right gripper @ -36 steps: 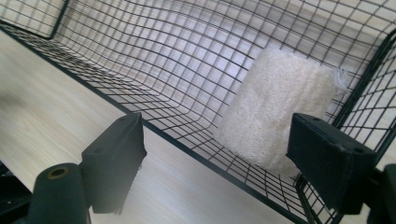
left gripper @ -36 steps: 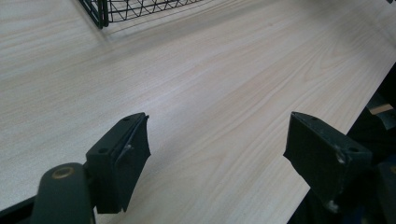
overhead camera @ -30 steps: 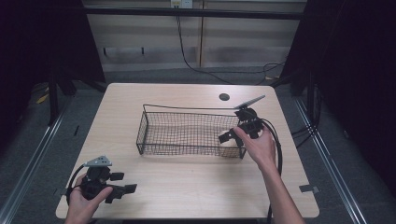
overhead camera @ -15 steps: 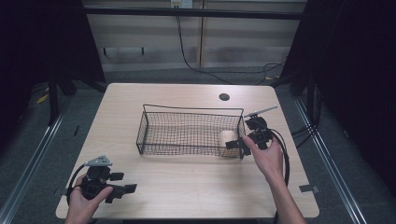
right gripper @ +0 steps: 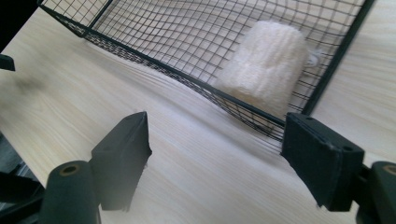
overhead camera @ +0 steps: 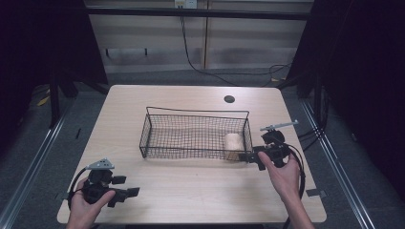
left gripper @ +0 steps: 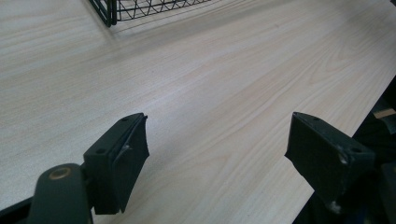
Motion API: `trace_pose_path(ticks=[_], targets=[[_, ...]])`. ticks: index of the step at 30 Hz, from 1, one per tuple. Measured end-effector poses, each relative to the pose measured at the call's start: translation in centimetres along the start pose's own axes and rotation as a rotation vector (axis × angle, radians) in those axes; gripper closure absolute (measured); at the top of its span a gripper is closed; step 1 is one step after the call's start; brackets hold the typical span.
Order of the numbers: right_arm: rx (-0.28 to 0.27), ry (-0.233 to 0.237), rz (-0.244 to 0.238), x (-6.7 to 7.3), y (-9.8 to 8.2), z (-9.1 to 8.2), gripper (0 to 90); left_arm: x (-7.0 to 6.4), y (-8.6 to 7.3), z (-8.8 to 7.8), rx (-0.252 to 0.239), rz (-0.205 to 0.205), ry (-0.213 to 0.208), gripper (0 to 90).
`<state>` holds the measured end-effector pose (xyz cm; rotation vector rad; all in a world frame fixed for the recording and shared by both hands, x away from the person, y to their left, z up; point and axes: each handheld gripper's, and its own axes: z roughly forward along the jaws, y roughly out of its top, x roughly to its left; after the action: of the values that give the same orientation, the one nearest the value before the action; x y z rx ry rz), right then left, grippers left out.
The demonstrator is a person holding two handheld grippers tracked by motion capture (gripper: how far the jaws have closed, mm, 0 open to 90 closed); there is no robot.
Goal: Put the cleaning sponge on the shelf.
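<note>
Your left gripper (overhead camera: 125, 194) sits at the near left corner of the table (overhead camera: 191, 191), close to both the near edge and the left edge. Its jaws stand wide apart with nothing between them, as the left gripper view (left gripper: 217, 154) shows over bare wood. Between it and the basket (overhead camera: 153, 125) you have a broad stretch of bare tabletop, and the same open strip runs along the whole near side.

The basket lies in the middle of the table, its long axis running left to right, parallel to the near edge. Open wood rings it on every side; behind it, near the far edge, there is a small round hole (overhead camera: 229, 99) in the top.

The roll (overhead camera: 233, 143), a cream knitted bundle, lies inside the basket at its right end, close against the right wall and near the front wall. Its long axis runs front to back, across the basket's length. In the right gripper view the roll (right gripper: 268, 65) shows through the mesh, beyond the basket's front rail (right gripper: 187, 79).

Your right gripper (overhead camera: 249, 157) is just outside the basket's near right corner, low over the table and pointing left. Its jaws are apart and empty (right gripper: 215, 154), and they have just been opening a little. To its right, a narrow band of table remains before the right edge.
</note>
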<state>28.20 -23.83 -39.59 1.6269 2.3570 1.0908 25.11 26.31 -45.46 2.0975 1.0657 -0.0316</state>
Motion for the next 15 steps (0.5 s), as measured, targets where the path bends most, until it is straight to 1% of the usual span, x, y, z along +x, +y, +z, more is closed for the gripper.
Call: trace_pose_path(ticks=[2,4,6,7,8,9,11,12,13,14,15], targets=[[0.004,0.008,0.008,0.0,-0.2,-0.2,22.4,0.0,0.0,0.0,0.003,0.001,0.002,20.3],[0.017,-0.003,-0.004,-0.1,-1.1,-0.4,22.3,0.0,0.0,0.0,0.001,-0.004,0.001,20.3],[0.009,-0.013,0.0,-0.2,-1.7,-0.6,22.4,0.0,0.0,0.0,0.004,-0.003,0.0,20.3],[0.009,-0.013,0.0,-0.2,-1.7,-0.6,22.4,0.0,0.0,0.0,0.004,-0.003,0.0,20.3],[0.004,-0.021,-0.003,-0.3,-2.3,-0.7,22.5,0.0,0.0,0.0,0.001,-0.004,0.0,20.2],[0.004,-0.021,-0.003,-0.3,-2.3,-0.7,22.5,0.0,0.0,0.0,0.001,-0.004,0.0,19.8],[0.002,-0.026,-0.001,-0.4,-2.9,-0.9,22.1,0.1,0.0,0.0,0.005,-0.001,0.002,19.0],[-0.007,-0.03,0.001,-0.7,-3.5,-1.1,21.9,0.1,0.0,0.0,0.002,-0.001,0.002,18.7],[-0.007,-0.03,0.001,-0.7,-3.5,-1.1,21.9,0.1,0.0,0.0,0.002,-0.001,0.002,18.7],[-0.004,-0.037,0.009,-1.1,-4.1,-1.3,21.9,0.1,0.0,0.0,0.002,-0.003,0.002,18.7],[-0.004,-0.037,0.009,-1.1,-4.1,-1.3,21.9,0.1,0.0,0.0,0.001,-0.008,0.003,18.7]])
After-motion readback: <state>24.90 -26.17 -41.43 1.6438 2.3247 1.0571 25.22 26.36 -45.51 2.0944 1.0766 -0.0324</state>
